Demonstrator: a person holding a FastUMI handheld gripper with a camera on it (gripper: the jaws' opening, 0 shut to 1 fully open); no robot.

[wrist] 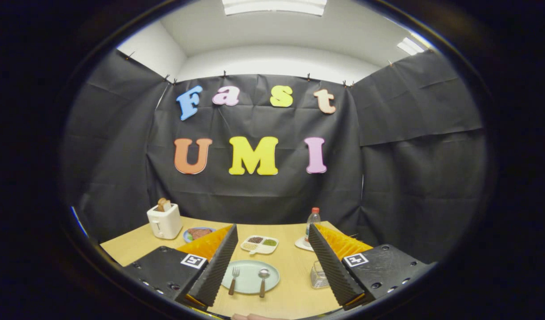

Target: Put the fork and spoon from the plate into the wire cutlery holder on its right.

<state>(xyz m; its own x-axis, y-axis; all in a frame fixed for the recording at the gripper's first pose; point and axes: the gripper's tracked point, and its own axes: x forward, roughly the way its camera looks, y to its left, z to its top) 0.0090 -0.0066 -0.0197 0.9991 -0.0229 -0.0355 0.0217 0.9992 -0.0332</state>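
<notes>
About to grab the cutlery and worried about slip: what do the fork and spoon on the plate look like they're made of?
Fork and spoon: shiny heads, probably polished metal, on brown handles that look like wood, though that is uncertain. Both lie on the pale green plate, matte, ceramic or plastic. The claw is open, its fingers on either side of the plate.

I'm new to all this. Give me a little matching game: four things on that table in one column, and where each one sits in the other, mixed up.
Things:
1. fork
2. toaster
3. bottle
4. wire holder

Places:
A. at the table's far left, bread sticking out of its top
B. on the plate, left of the spoon
C. on the table just right of the plate, by the right finger
D. on a small white coaster, beyond the right finger

The open gripper has the plate between its fingers.

Pairs: 1-B, 2-A, 3-D, 4-C
</notes>
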